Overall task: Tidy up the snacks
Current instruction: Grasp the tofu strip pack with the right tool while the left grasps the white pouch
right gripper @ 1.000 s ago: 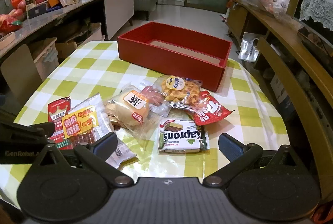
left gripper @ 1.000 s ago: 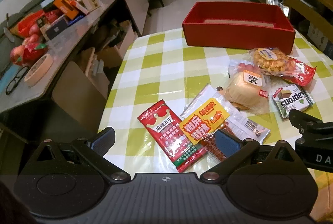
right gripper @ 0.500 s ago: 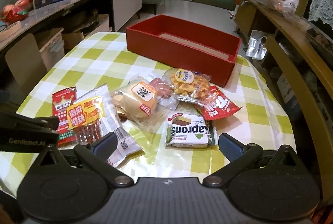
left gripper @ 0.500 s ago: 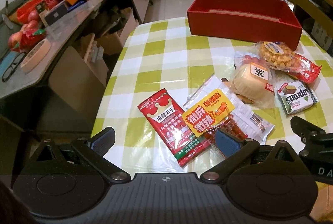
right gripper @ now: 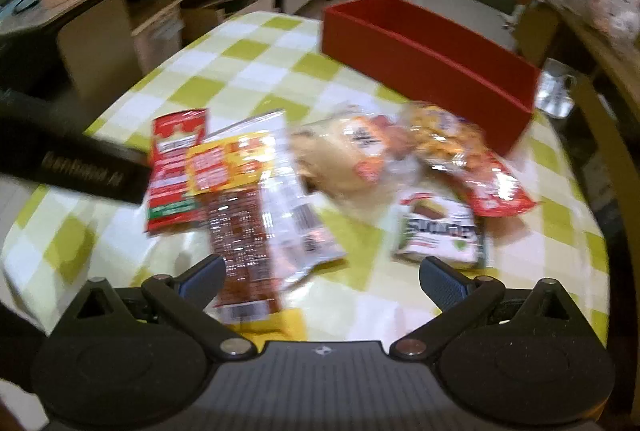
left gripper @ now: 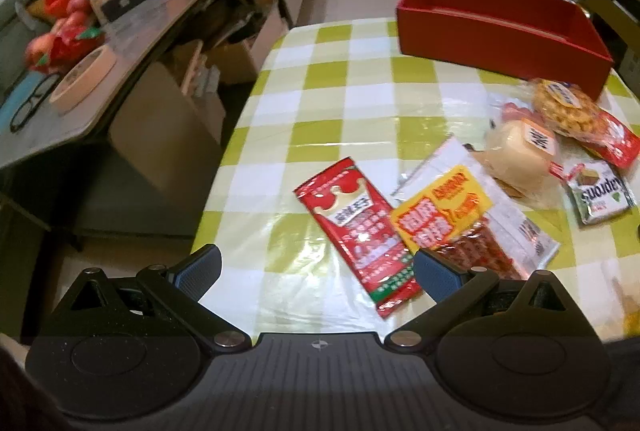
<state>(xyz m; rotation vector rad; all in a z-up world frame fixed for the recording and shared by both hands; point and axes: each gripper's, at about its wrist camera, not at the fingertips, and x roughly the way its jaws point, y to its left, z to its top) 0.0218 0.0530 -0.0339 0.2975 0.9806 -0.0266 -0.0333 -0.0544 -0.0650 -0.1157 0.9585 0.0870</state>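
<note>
On the table: green-and-white checked cloth [left gripper: 360, 103], snacks bunched near and right, box at the far side.
Left gripper [left gripper: 316, 271]: jaws wide, nothing between them, hovering over the near table edge; right fingertip sits over the near end of the red packet.
Right gripper [right gripper: 322, 277]: jaws wide, empty, low over the near end of the snack pile; view is motion-blurred.
Red box [left gripper: 500, 27]: open top, far right on the table, looks empty from what shows; apart from the snacks.
Red packet [left gripper: 356, 227]: flat, crown print, leftmost snack, near edge.
Yellow-label pack [left gripper: 444, 211]: clear bag with dark red sticks, overlapping the red packet's right side.
Bun [left gripper: 516, 155]: in clear wrap, just right of the yellow-label pack.
Cookie bag [left gripper: 564, 107]: far of the bun, nearest the red box, lying on a red wrapper [left gripper: 620, 143].
Wafer pack [left gripper: 600, 191]: green-white, rightmost, near of the red wrapper.
Side counter [left gripper: 120, 31]: left of the table, cluttered with boxes, fruit, tape roll, glasses.
</note>
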